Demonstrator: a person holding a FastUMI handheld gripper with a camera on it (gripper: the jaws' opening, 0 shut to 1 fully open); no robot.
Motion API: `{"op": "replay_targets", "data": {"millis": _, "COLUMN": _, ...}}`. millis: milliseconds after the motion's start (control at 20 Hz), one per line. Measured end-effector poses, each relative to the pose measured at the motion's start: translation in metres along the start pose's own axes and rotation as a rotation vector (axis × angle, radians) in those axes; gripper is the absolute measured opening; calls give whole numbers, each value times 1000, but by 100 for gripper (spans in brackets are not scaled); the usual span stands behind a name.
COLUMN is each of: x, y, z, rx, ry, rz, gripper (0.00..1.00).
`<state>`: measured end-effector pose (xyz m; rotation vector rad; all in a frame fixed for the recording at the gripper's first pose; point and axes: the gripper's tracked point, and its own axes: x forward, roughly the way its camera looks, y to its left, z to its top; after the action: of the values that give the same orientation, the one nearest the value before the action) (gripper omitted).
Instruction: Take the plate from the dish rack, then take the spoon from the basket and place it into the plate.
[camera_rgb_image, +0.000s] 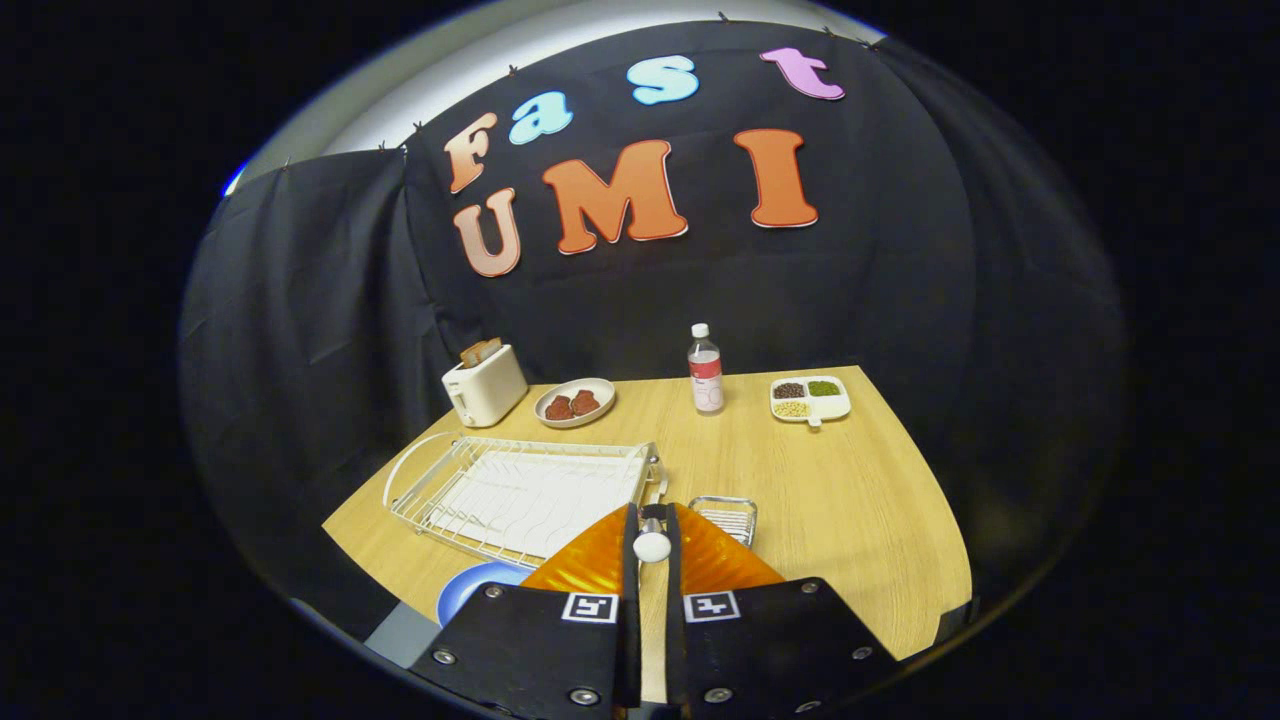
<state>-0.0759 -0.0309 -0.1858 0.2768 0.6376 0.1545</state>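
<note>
Apparently the task is well advanced. The dish rack (520, 490) is seen without a plate, and the blue plate (475, 590) lies flat on the counter (850, 500), at about nine o'clock from the fingertips. The hand-held gripper (652, 545) is clamped on the spoon (652, 546), whose white end is held between the fingers. The wire basket (725, 517) stands at about one o'clock, just beyond the fingers. Only the placing of the spoon into the plate is judged to be left. One rack, one plate, one spoon and one basket are counted.
</note>
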Motion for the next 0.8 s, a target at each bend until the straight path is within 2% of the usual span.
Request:
{"op": "replay_targets", "data": {"millis": 600, "x": 4, "y": 107, "z": -56, "rx": -82, "ry": 148, "rz": 287, "gripper": 10}}
{"op": "replay_targets", "data": {"millis": 800, "x": 11, "y": 136, "z": -82, "rx": -115, "ry": 198, "rz": 346, "gripper": 10}}
